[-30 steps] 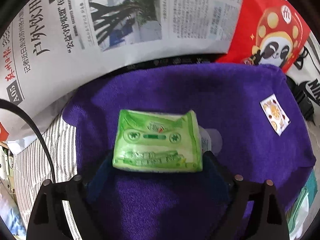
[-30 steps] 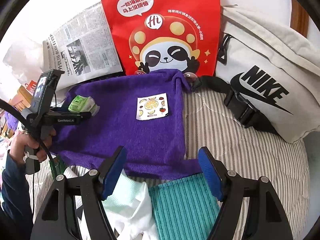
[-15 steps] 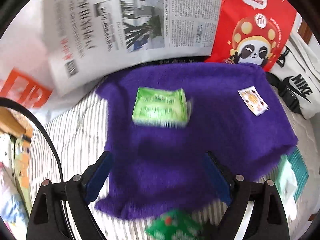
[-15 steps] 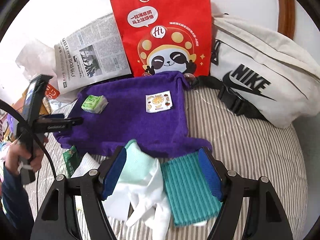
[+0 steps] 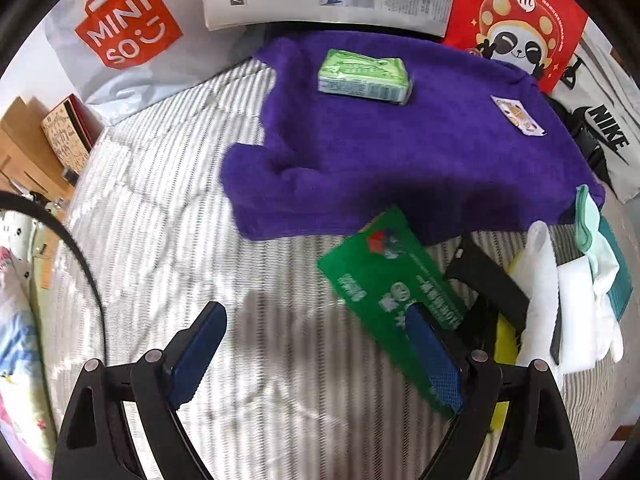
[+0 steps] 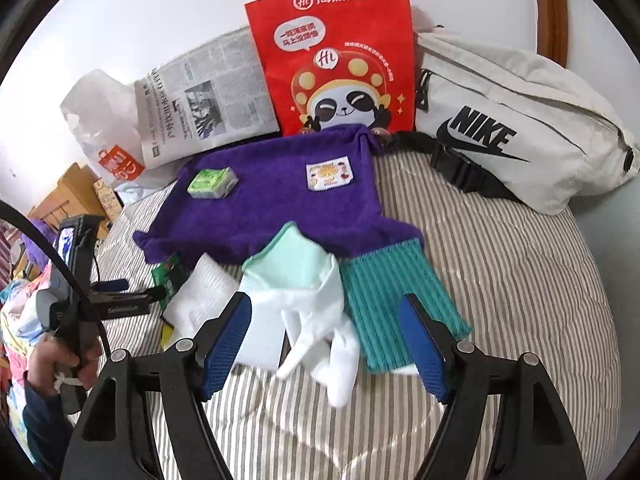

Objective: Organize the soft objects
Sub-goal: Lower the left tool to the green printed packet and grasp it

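Note:
A purple towel (image 5: 400,136) (image 6: 272,204) lies spread on the striped bed. On it rest a green tissue pack (image 5: 363,77) (image 6: 211,183) and a small fruit-print sachet (image 5: 518,114) (image 6: 330,176). My left gripper (image 5: 316,356) (image 6: 132,294) is open over bare bedding, its right finger over the edge of a dark green packet (image 5: 384,280) (image 6: 170,276). My right gripper (image 6: 328,348) stands open above a white and mint sock (image 6: 308,292), beside a teal ribbed cloth (image 6: 388,292) and a white folded cloth (image 6: 200,300).
A red panda paper bag (image 6: 336,64), a newspaper (image 6: 204,100), a white plastic shopping bag (image 5: 116,36) and a cream waist bag (image 6: 512,128) line the far side. A wooden bedside stand (image 5: 28,148) is at left. A black object (image 5: 488,284) lies near the cloths.
My left gripper has let go of the green tissue pack on the purple towel and drawn back toward the near edge of the bed. My right gripper has also pulled back, bringing the socks and cloths between its fingers.

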{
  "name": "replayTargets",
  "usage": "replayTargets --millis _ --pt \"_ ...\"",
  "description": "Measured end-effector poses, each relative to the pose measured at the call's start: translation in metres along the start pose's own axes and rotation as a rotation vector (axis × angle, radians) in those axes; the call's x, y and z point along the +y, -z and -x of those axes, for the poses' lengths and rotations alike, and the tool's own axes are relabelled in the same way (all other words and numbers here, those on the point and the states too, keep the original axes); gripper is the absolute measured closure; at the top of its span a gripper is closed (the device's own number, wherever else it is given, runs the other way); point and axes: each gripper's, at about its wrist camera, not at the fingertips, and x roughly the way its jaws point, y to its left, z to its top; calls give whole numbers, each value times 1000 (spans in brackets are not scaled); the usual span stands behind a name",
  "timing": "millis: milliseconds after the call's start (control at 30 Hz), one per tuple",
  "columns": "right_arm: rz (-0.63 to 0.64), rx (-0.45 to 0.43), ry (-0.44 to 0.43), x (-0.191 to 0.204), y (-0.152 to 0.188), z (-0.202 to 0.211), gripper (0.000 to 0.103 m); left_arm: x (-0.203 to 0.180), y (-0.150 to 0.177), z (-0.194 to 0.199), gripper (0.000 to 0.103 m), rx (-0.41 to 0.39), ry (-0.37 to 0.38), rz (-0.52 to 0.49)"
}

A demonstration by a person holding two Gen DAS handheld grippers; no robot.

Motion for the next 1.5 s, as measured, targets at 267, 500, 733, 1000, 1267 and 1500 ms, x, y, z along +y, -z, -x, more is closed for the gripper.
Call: replayTargets --millis 267,500,733,1000,1267,1500 --pt "5 26 -17 -1 14 -4 28 -36 -2 -14 12 -2 7 4" --pt "14 65 -16 -1 22 -18 28 -52 -3 -19 3 -3 -19 -1" --pt "1 68 -25 -1 25 -23 28 -25 34 2 2 5 -67 -78" --pt "34 82 -25 11 29 -26 28 5 70 24 4 -16 -71 -91" --pt "48 83 -22 20 34 -23 28 14 107 54 4 -110 25 -201" --pt "77 88 -23 30 38 -20 28 -17 112 46 2 -150 -102 -370"
